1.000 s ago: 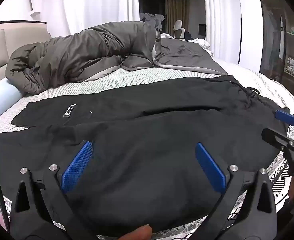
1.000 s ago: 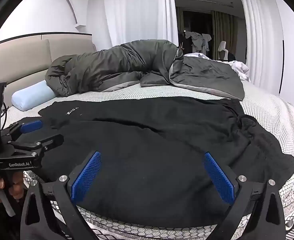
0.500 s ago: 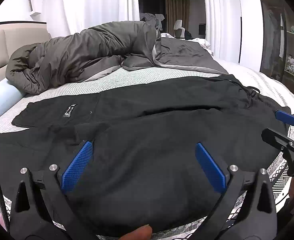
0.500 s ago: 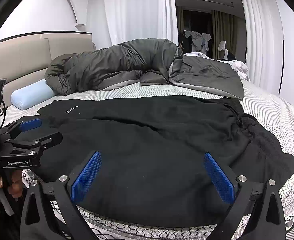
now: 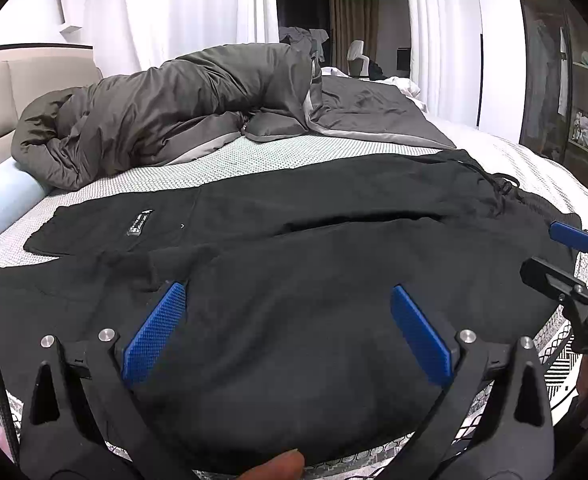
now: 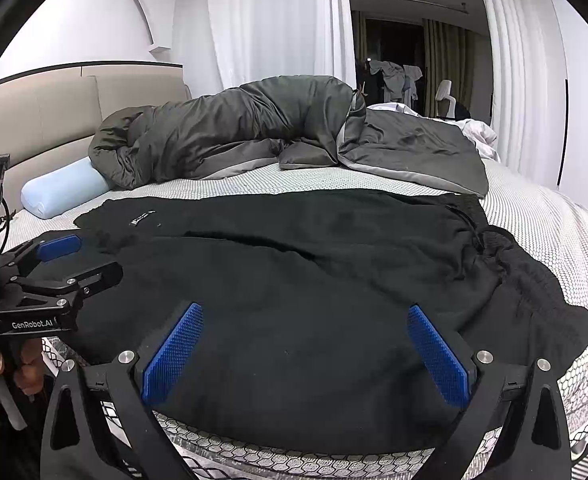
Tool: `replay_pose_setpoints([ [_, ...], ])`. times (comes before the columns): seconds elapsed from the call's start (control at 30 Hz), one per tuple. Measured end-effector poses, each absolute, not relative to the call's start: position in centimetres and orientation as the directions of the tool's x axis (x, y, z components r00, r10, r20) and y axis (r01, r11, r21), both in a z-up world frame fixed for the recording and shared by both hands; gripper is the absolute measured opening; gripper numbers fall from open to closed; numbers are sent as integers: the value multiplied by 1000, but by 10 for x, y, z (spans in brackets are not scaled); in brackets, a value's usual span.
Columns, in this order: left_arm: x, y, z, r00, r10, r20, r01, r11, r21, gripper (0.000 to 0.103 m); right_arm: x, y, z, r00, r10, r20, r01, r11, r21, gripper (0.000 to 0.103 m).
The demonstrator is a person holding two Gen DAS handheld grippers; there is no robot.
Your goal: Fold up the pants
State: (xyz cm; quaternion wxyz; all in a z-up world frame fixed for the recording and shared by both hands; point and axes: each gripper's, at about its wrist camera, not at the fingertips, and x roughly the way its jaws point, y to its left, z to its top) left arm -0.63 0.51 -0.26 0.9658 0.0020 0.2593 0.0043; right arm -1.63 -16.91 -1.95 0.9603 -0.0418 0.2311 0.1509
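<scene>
both jaws stood wide open, empty: left gripper (image 5: 285,320) and right gripper (image 6: 306,344) over black pants (image 6: 294,280), seemingly just clear, on the bed (image 6: 534,216).

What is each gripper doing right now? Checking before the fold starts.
Left gripper: open, holding nothing, above the black pants.
Right gripper: open, holding nothing.

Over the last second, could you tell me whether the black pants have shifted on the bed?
No. In the left wrist view the black pants keep the same place: their white label sits as before relative to the grey duvet and the blue pillow.
</scene>
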Motion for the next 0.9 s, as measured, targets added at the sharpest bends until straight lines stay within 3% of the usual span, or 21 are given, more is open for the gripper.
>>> replay_pose_setpoints([
  [0.9,-7,5,-3,866,2,-500,1,1000,6,102,-14,-176,-21,852,265,-451,-305,952,-15,103],
])
